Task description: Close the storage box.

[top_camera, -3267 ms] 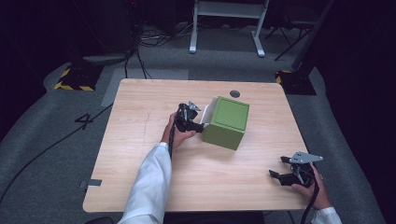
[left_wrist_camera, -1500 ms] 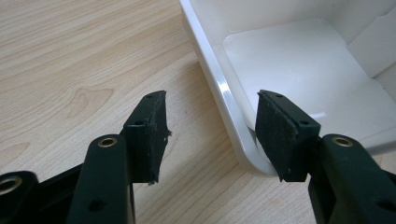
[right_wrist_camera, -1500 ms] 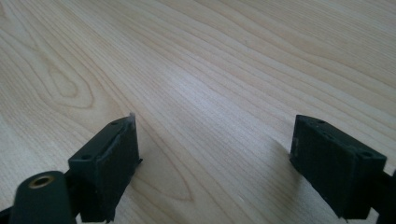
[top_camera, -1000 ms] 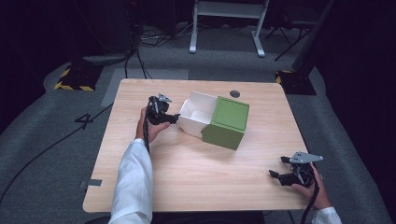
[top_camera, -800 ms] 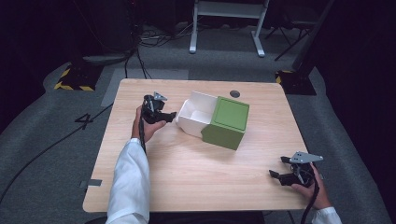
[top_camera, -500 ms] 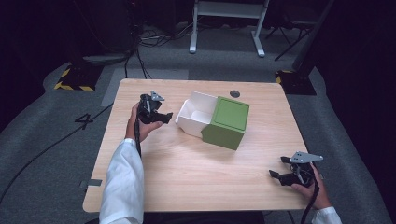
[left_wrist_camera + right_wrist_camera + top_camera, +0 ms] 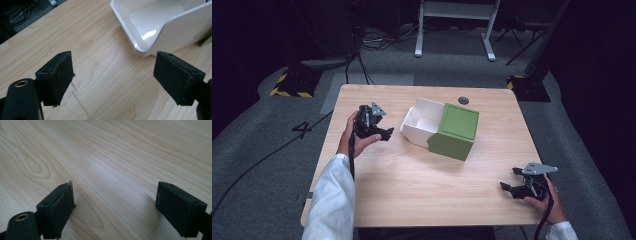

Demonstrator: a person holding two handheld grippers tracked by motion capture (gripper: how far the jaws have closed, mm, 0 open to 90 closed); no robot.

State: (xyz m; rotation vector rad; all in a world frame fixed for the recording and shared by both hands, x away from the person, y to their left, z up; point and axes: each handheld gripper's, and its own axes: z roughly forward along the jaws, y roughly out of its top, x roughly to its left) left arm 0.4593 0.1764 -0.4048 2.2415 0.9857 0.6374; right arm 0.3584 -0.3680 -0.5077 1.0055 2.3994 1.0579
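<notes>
The white drawer (image 7: 422, 124) stands pulled out to the left of its green box (image 7: 454, 131), mid-table toward the far side. The left gripper (image 7: 384, 134), just left of it, touches nothing; its jaws have just been opening, empty. The right gripper (image 7: 510, 181), at the near right corner, gapes wide over bare table (image 7: 422, 185).

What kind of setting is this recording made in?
Probably a lab or recording studio: a lone wooden table on grey carpet, floor cables, hazard-striped stand bases, dark surroundings.
</notes>
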